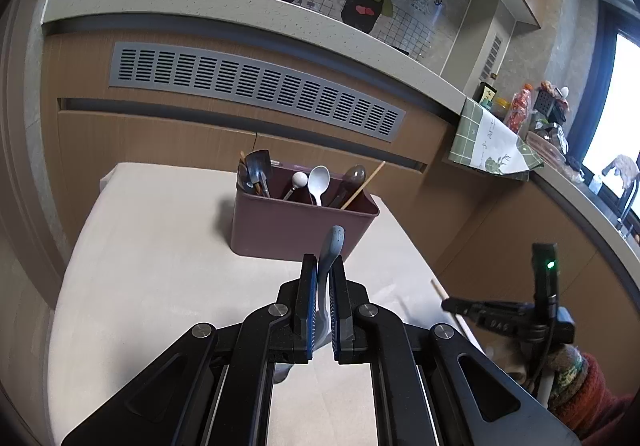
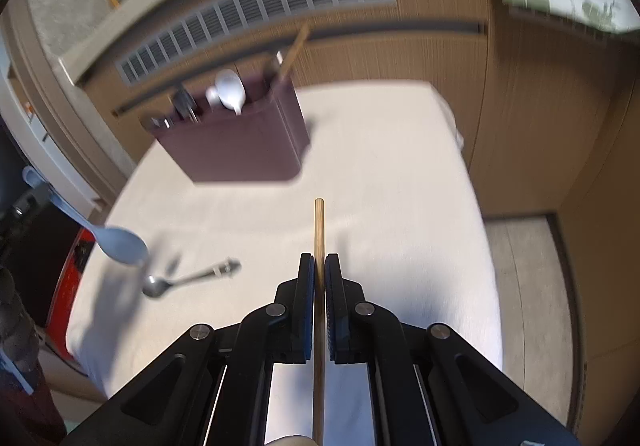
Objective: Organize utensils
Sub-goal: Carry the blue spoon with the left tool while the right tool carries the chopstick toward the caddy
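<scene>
My left gripper (image 1: 323, 260) is shut on the handle of a grey-blue spoon (image 1: 335, 242), which sticks up toward the mauve utensil holder (image 1: 296, 226). In the right wrist view that spoon's bowl (image 2: 120, 244) hangs over the table's left side. My right gripper (image 2: 319, 258) is shut on a wooden chopstick (image 2: 319, 222) that points toward the holder (image 2: 236, 150). The holder stands upright with a white spoon (image 1: 320, 182), dark utensils and another chopstick (image 1: 364, 184) in it. A metal spoon (image 2: 180, 280) lies on the white table (image 2: 400, 186).
Brown cabinets with a grey vent grille (image 1: 256, 90) rise just behind the table. A green checked cloth (image 1: 488, 142) hangs over the counter at the right, with jars and bags behind it. A red object (image 2: 66, 274) sits at the table's left edge.
</scene>
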`<state>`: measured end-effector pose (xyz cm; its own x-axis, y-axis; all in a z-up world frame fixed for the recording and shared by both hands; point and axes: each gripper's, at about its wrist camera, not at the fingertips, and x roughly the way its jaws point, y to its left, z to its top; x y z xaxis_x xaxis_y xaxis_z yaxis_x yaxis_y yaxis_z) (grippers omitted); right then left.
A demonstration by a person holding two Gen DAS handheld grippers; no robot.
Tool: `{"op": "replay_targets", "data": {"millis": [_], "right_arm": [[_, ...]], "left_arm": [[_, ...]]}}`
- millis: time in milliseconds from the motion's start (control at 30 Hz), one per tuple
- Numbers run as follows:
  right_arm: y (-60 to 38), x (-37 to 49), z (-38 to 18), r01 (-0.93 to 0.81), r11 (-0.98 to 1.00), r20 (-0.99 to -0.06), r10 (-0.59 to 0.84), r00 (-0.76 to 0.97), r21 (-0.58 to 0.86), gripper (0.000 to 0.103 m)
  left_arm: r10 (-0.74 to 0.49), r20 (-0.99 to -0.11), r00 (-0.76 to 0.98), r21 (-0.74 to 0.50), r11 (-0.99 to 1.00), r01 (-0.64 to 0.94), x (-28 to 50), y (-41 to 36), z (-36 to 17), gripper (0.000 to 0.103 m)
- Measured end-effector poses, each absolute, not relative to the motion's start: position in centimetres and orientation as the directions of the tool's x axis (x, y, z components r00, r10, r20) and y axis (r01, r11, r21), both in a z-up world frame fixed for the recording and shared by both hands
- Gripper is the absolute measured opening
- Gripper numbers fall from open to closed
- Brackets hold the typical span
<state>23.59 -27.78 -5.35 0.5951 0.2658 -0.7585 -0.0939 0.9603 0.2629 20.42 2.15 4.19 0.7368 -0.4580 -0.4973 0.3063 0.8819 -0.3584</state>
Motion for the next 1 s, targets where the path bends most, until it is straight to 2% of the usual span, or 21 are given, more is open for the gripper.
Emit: {"op": "replay_targets", "data": {"millis": [267, 467, 900, 1000], "right_arm": [[-28.2, 24.0, -9.6, -0.037, 0.984, -0.860, 0.172, 0.481, 0.177, 0.005], [-28.1, 24.0, -11.3, -0.041, 0.993, -0.897, 0.120, 0.425, 0.114, 0.005], [-27.4, 24.7, -11.0, -0.060, 0.994, -0.880, 0.105, 0.463, 0.087, 0.006], [-27.8, 24.1, -10.3, -0.050, 0.992, -0.860, 0.125, 0.494, 0.116, 0.006]], "left_arm": [[-0.469, -0.516, 0.717, -0.373, 0.876, 0.305, 20.5, 2.2, 3.1, 0.006], [-0.477, -0.524, 0.705, -0.386, 0.871, 0.303, 20.6, 2.4, 2.4, 0.006], [-0.468, -0.529, 0.708, -0.389, 0.875, 0.287, 20.7, 2.8, 2.2, 0.006], [-0.462, -0.533, 0.709, -0.389, 0.878, 0.280, 20.8, 2.8, 2.2, 0.006]]}}
